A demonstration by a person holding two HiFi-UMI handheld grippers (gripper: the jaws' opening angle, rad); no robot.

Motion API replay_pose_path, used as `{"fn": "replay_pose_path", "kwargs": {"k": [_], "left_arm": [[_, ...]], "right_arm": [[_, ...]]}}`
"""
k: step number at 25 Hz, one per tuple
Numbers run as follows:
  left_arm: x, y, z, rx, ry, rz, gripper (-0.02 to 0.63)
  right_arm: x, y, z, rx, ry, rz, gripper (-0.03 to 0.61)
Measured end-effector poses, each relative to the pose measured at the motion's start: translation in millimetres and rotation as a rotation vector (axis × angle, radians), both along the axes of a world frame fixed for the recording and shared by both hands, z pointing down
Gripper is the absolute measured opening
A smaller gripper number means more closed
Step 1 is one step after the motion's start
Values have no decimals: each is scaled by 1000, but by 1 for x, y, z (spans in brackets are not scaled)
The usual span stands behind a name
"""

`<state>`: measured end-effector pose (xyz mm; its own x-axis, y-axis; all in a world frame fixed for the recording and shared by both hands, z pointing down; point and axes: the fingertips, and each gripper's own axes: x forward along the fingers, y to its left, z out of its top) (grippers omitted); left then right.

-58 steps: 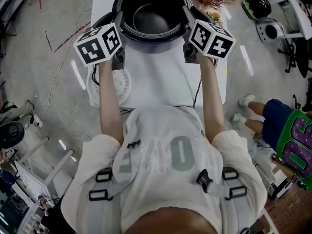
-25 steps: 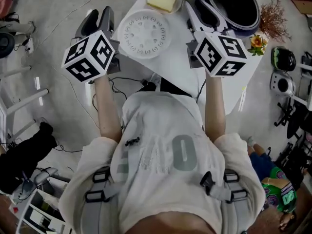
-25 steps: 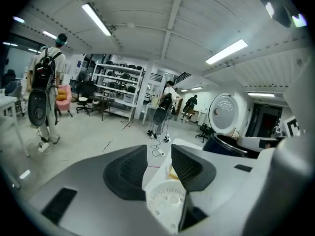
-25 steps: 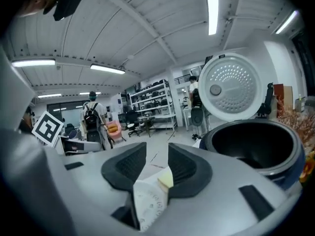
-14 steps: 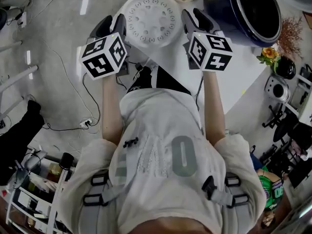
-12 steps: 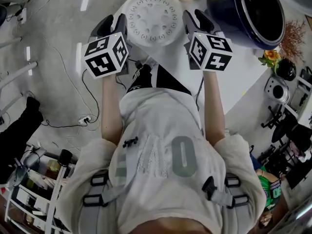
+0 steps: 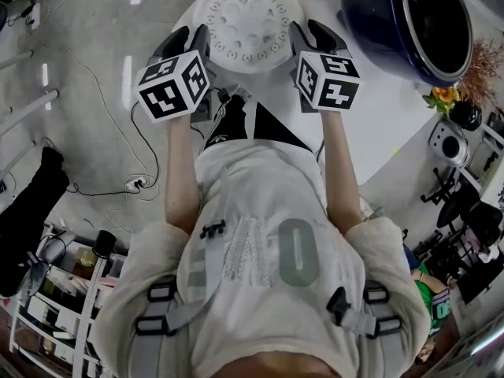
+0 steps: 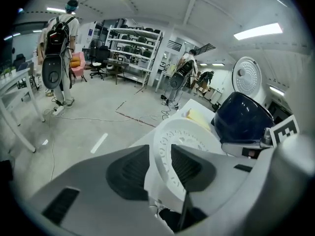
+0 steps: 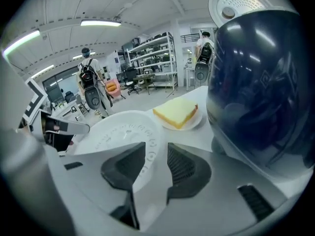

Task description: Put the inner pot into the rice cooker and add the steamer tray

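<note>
So the white steamer tray (image 7: 248, 18) is sitting flat on the white tabletop (image 7: 354, 109), and both grippers are down at its near rim. The left gripper (image 7: 189, 36) is on the tray's left side. In the left gripper view its fingers (image 8: 128, 173) are spread a bit, with the tray's rim (image 8: 184, 132) running through the gap, and they aren't clamped on it as far as I can see.

The right gripper (image 7: 311, 30) mirrors that on the tray's right side. Its fingers (image 9: 184, 168) are easing apart, with the rim (image 9: 118, 132) poking in between them.

The dark blue rice cooker (image 7: 394, 30) stands to the right of the tray with its lid (image 9: 236, 4) flipped up. Just past the tray's far edge there's a yellow block (image 9: 177, 113) on a small plate (image 9: 197, 123).
</note>
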<state>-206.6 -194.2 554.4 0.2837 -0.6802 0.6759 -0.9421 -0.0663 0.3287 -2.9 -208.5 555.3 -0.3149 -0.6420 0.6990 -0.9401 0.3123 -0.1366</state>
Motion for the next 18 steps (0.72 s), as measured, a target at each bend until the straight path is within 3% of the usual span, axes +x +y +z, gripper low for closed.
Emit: {"fn": "replay_pose_path", "kwargs": {"k": [8, 18], "left_arm": [[5, 8, 18, -35, -24, 17, 94], [5, 11, 16, -38, -4, 6, 86]], "right_arm": [[-3, 9, 18, -17, 67, -37, 136], [-1, 7, 17, 0, 65, 2, 106]]}}
